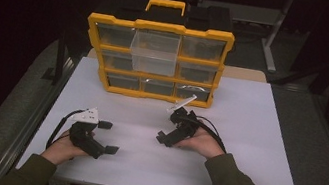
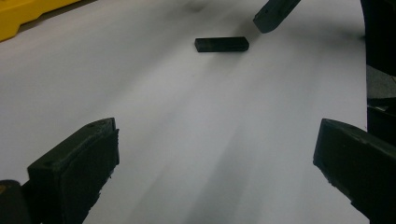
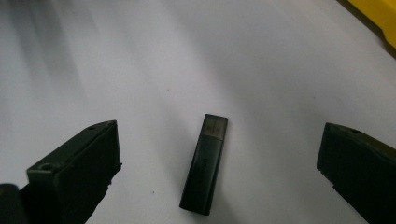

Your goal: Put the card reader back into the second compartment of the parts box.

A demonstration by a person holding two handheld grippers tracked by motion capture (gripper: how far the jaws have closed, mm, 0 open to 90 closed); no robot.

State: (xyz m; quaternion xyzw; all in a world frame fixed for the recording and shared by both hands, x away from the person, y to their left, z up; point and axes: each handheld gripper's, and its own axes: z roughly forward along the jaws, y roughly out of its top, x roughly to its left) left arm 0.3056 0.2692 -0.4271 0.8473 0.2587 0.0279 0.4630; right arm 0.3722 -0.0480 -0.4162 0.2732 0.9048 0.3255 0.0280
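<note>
A small black USB stick (image 3: 204,164) lies flat on the white table (image 1: 246,136). My right gripper (image 3: 219,140) hovers open over it, one jaw on each side, not touching it. In the high view the right gripper (image 1: 165,137) sits at mid-table, pointing left and down. In the left gripper view the stick (image 2: 222,44) lies farther off, with a jaw of the right gripper just above it. My left gripper (image 1: 108,137) is open at the table's front left with nothing between its jaws (image 2: 215,172).
A yellow and black drawer organizer (image 1: 155,58) stands at the back of the table, with one clear drawer (image 1: 154,52) pulled out of its top row. Its yellow edge shows in the left gripper view (image 2: 28,11) and the right gripper view (image 3: 378,14).
</note>
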